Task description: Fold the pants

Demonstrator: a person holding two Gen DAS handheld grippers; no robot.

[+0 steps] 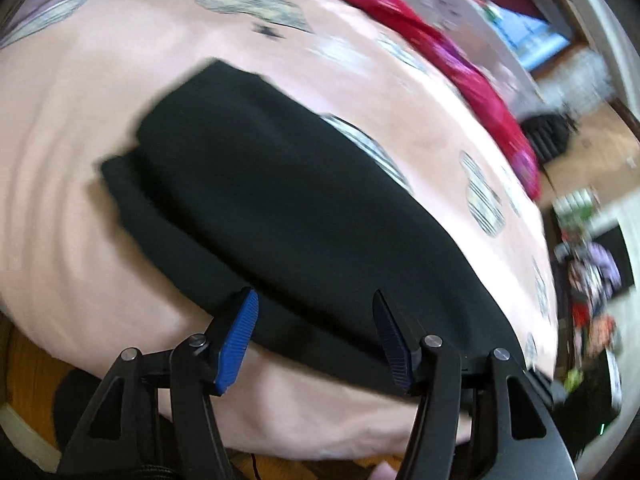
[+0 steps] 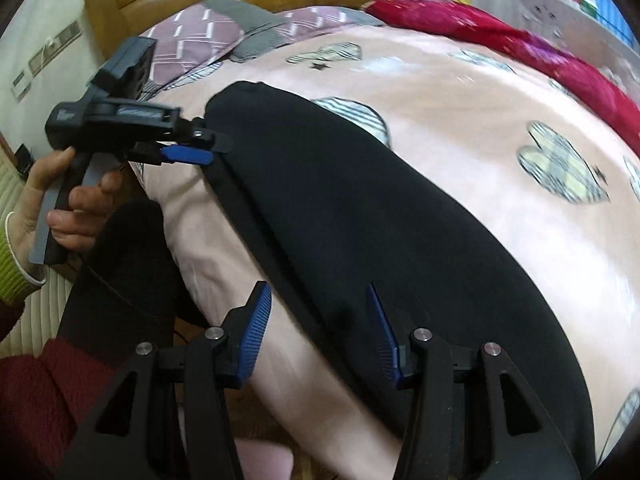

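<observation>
Nearest the right wrist camera, the right hand-held gripper [image 2: 318,300] hangs with its blue-padded fingers spread apart, straddling the near edge of the black pants [image 2: 360,200] without pinching any cloth. Seen from its own camera, the left hand-held gripper [image 1: 316,304] is likewise spread wide, its tips over the near hem of the pants [image 1: 260,184] and holding nothing.

Farther off in the right view, that left hand-held gripper [image 2: 188,150] is held level by the person's left hand [image 2: 68,204], fingers wrapped on the handle, with its tips at the pants' edge near their far end.

By my reading, the pants already lie doubled lengthwise, leg on leg, as one long band on the pink bed cover [image 2: 460,92], with a lower layer peeking out along the near side. What seems left is folding the band across its length.

Beyond lie a red blanket [image 2: 500,36] and a patterned pillow [image 2: 200,36].
</observation>
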